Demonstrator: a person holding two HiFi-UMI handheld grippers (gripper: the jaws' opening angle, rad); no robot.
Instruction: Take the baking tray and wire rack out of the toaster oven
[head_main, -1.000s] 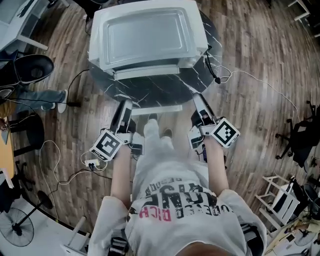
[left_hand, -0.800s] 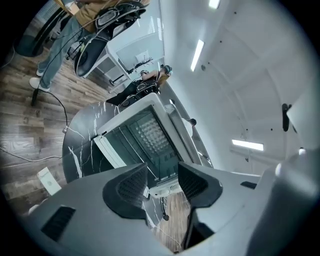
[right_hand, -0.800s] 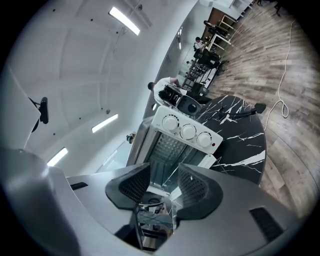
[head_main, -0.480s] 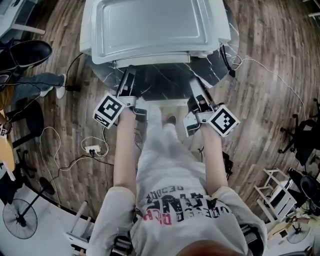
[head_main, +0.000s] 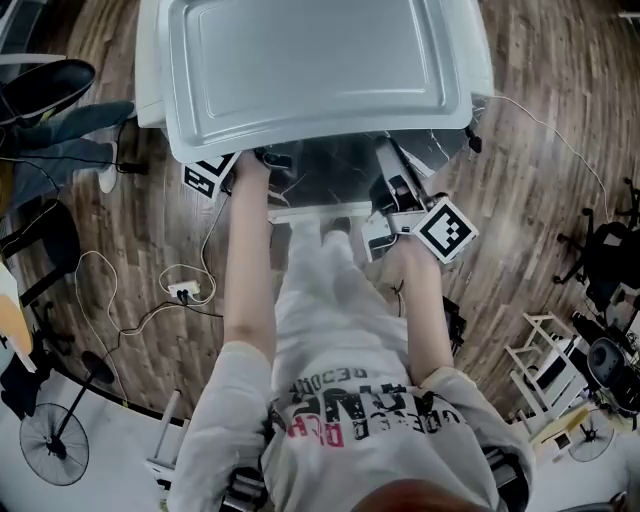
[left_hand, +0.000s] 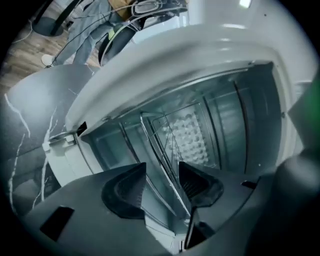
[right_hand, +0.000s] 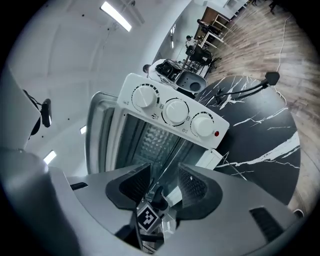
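Unseen overhead, the wire rack (left_hand: 165, 145) shows between parted left tongs (left_hand: 161, 170); right tongs (right_hand: 164, 172) parted.

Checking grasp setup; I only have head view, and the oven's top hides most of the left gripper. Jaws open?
Observer: Yes, the left gripper has its jaws apart, pads touching nothing.
Operator: What's ahead of it?
Observer: The wire rack, inside the toaster oven cavity, lines up between its jaws.
Operator: And the other one?
Observer: Open and empty too; the right gripper faces the oven's three knobs.
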